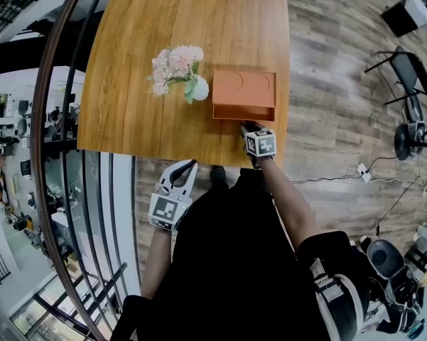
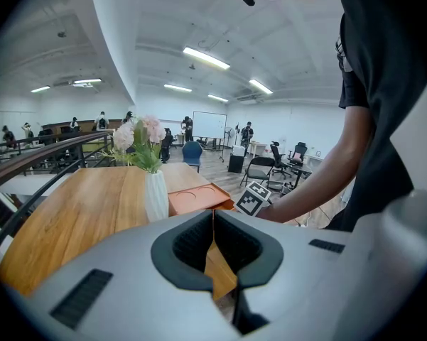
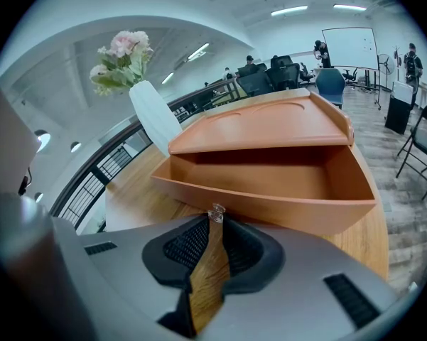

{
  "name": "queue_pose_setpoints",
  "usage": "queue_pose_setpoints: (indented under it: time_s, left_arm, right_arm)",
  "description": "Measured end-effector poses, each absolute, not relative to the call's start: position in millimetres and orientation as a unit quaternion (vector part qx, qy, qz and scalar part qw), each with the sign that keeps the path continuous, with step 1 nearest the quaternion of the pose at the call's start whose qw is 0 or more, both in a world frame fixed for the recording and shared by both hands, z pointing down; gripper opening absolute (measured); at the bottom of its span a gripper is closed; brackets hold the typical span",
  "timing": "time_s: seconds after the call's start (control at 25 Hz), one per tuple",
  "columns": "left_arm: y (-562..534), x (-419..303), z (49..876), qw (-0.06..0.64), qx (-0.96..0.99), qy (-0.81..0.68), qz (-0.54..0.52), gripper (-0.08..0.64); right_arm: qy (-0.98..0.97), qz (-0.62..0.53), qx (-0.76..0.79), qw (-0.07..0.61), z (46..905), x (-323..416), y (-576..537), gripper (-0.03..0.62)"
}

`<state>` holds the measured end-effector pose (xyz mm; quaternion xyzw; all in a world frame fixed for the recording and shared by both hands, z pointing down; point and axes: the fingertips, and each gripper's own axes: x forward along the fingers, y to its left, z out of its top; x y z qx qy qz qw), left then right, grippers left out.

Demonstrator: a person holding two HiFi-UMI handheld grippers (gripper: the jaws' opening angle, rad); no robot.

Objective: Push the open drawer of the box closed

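Note:
An orange box (image 1: 244,84) lies near the front right edge of the wooden table (image 1: 142,105). Its drawer (image 1: 244,112) is pulled out toward me and is empty (image 3: 270,183). My right gripper (image 1: 247,128) is shut, its tips (image 3: 217,222) at the small clear knob (image 3: 217,211) on the drawer's front wall. My left gripper (image 1: 187,165) is shut and holds nothing; it hangs off the table's front edge, left of my body. In the left gripper view, my left gripper (image 2: 213,217) looks across at the box (image 2: 195,199).
A white vase of pink flowers (image 1: 197,87) stands just left of the box, close to its side (image 3: 155,119). A curved railing (image 1: 53,119) runs left of the table. Office chairs (image 1: 412,91) and cables (image 1: 362,172) are on the floor at right.

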<state>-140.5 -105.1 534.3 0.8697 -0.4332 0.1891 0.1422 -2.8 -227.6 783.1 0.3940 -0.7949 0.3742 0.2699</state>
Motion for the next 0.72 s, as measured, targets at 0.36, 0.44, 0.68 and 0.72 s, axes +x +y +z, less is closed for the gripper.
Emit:
queue_pose_setpoints:
  time_s: [0.36, 0.44, 0.68, 0.72]
  left_arm:
    - [-108.4, -139.8, 536.8, 0.145, 0.869, -0.434, 0.19, 0.025]
    - [-109.2, -139.5, 536.4, 0.145, 0.868, -0.434, 0.191, 0.025]
    - [-112.0, -138.1, 535.2, 0.142, 0.868, -0.436, 0.192, 0.025]
    - [-112.4, -138.1, 535.2, 0.143, 0.867, -0.437, 0.191, 0.025]
  right_arm:
    - [-0.798, 0.369, 0.393, 0.271, 783.2, -3.6, -238.9, 0.075]
    - [-0.798, 0.369, 0.393, 0.269, 782.1, -3.7, -242.5, 0.077]
    - [-0.799, 0.366, 0.394, 0.27, 782.5, -3.1, -253.2, 0.077]
    - [-0.799, 0.367, 0.394, 0.269, 782.7, -3.0, -254.5, 0.077]
